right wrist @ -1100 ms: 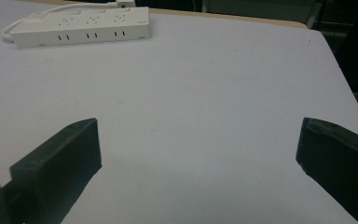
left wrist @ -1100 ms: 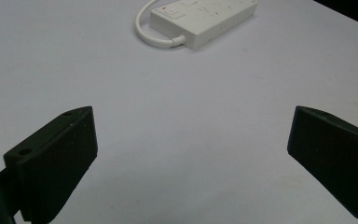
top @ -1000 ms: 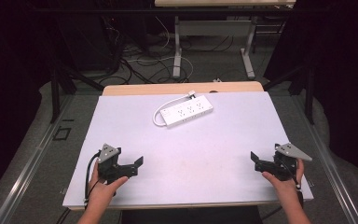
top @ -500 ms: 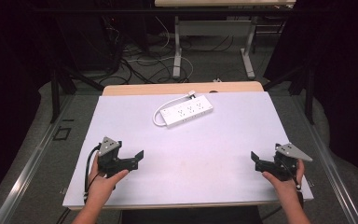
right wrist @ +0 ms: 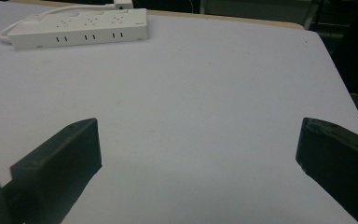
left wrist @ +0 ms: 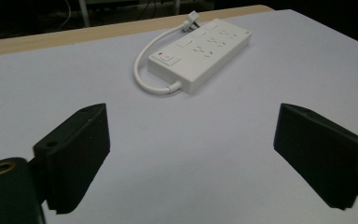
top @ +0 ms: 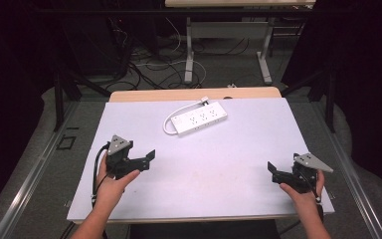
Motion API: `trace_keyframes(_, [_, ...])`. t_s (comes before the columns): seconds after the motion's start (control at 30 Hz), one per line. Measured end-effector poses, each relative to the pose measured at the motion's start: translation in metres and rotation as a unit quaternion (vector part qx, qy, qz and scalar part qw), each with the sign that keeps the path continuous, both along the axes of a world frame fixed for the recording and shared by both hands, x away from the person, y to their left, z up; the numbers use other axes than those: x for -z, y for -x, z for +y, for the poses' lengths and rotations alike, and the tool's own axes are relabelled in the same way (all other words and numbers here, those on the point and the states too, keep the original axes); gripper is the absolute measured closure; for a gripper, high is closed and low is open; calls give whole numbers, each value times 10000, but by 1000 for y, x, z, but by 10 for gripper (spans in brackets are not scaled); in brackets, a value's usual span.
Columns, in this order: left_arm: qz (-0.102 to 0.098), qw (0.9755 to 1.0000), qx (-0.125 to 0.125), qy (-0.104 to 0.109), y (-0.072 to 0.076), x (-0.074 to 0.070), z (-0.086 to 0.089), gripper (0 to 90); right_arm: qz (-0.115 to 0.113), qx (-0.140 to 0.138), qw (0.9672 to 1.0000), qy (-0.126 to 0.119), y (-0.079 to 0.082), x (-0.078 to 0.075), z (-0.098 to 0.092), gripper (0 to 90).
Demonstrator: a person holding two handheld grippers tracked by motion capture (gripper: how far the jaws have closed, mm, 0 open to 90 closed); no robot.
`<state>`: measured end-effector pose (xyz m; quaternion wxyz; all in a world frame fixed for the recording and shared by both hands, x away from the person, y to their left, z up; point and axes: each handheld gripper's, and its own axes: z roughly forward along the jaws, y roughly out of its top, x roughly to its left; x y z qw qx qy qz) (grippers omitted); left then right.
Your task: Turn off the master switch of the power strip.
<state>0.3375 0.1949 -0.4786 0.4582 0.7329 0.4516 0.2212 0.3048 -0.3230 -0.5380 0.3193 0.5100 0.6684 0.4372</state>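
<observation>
A white power strip with a short looped cord lies on the white table top, towards its far middle. My left gripper is held above the near left part of the table and points at the strip. Its jaws stand wide apart and have just been closing a little, with nothing between them. My right gripper sits low at the near right, open and empty. In the right gripper view the strip lies far off at the upper left.
A wooden table edge runs behind the white top. Beyond it are metal desk legs and loose cables on a dark floor. A floor rail runs along the left.
The left gripper has lifted off the table and moved a little away from the person, towards the strip. The right gripper has stayed where it was.
</observation>
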Motion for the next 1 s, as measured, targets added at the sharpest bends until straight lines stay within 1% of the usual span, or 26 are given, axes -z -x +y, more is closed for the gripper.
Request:
trace_keyframes(0.1, [-24, 10000, -7, 30, -3, -4, -1, 150, -6, -32, 10000, 8, 0, 0, 0, 0])
trace_keyframes(0.13, [-13, 10000, 11, 16, -4, -5, -1, 158, -10, -38, 10000, 25, 0, 0, -1, 0])
trace_keyframes(0.23, [6, 10000, 4, 76, -8, -8, -2, 164, -5, -10, 10000, 4, 0, 0, 0, 0])
trace_keyframes(0.27, [7, 10000, -9, 69, -10, -9, -2, 165, -62, -42, 10000, -18, -1, 0, 0, 0])
trace_keyframes(0.3, [30, 10000, -8, 42, -11, -10, -2, 166, -69, -38, 10000, -17, -1, 0, 0, 0])
trace_keyframes(0.47, [7, 10000, -32, 35, -17, -15, -3, 178, -42, -35, 10000, -4, 0, 0, 0, 0])
trace_keyframes(0.5, [29, 10000, -26, -9, -18, -17, -3, 185, -37, -22, 10000, -12, 0, 0, 0, 0])
trace_keyframes(0.57, [-16, 10000, -55, -60, -20, -18, -4, 190, -66, -36, 10000, -34, 0, 0, 0, 0])
trace_keyframes(0.6, [-5, 10000, -61, -67, -21, -19, -4, 193, -89, -30, 9999, -41, -1, 0, 0, 0])
trace_keyframes(0.63, [5, 10000, -64, -61, -23, -19, -5, 193, -96, -24, 9999, -72, -1, 0, 1, 0])
trace_keyframes(0.67, [10, 9999, -66, -77, -24, -20, -5, 194, -20, -6, 9999, -102, 1, -1, 1, 0])
trace_keyframes(0.73, [4, 9999, -88, -81, -26, -22, -6, 197, -80, -54, 9999, -57, 0, -1, 1, 0])
trace_keyframes(0.83, [20, 10000, -89, -38, -31, -24, -8, 212, -70, -70, 9999, -45, 0, -1, 1, 0])
trace_keyframes(0.9, [37, 10000, -44, 5, -34, -26, -11, 218, -66, -45, 9999, -61, 0, 0, 1, 0])
trace_keyframes(0.93, [21, 10000, -30, -7, -36, -27, -12, 218, -101, -68, 9999, -74, -1, 0, 1, 0])
trace_keyframes(1.0, [10, 10000, 5, -41, -39, -29, -15, 218, -77, -58, 9999, -47, -1, 0, 1, 0])
